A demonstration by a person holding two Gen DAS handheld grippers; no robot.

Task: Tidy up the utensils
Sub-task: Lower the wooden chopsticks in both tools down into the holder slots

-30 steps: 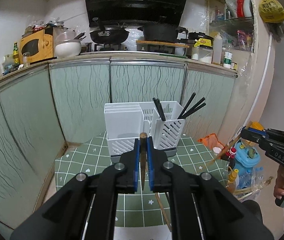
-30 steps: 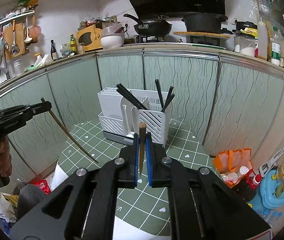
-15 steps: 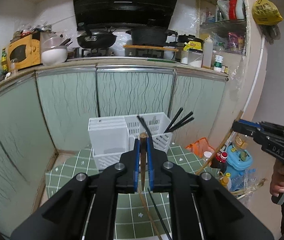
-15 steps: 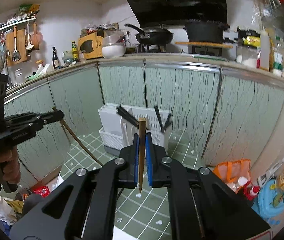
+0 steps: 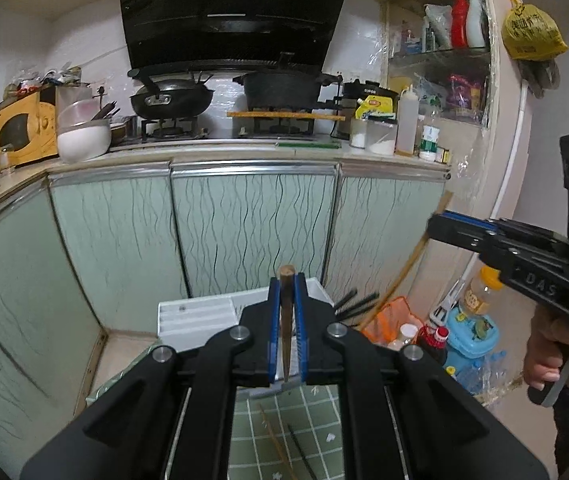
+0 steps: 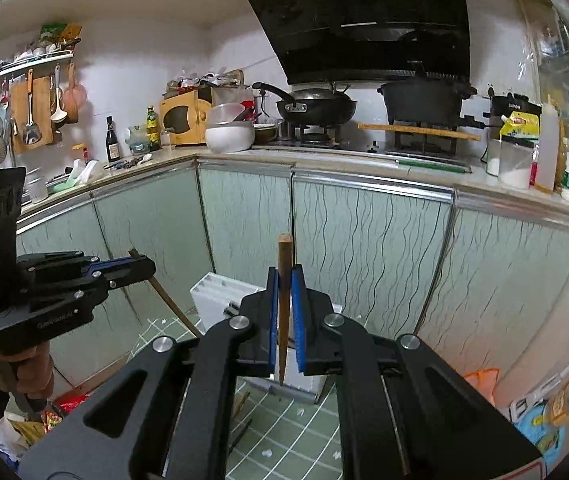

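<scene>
In the left wrist view my left gripper (image 5: 286,285) is shut on a brown wooden chopstick (image 5: 285,340) held upright between its blue pads. It hangs above and in front of the white utensil holder (image 5: 200,314), where black chopsticks (image 5: 354,302) stick out on the right. The right wrist view shows my right gripper (image 6: 284,277) shut on another wooden chopstick (image 6: 284,248), above the white utensil holder (image 6: 216,292). Each view catches the other gripper at its side, gripping a slanted wooden stick (image 5: 404,270) (image 6: 172,304). Loose chopsticks (image 5: 280,448) lie on the green checked table (image 6: 292,432).
Green patterned cabinet doors (image 5: 252,232) stand close behind the table, under a counter with a wok (image 5: 170,98) and a pot (image 5: 282,88). Bottles, an orange bag (image 5: 392,316) and a blue toy (image 5: 470,340) crowd the floor on the right.
Both grippers have risen with their chopsticks still clamped. The utensil holder and table have sunk lower in both views, and the counter fills more of the picture.
</scene>
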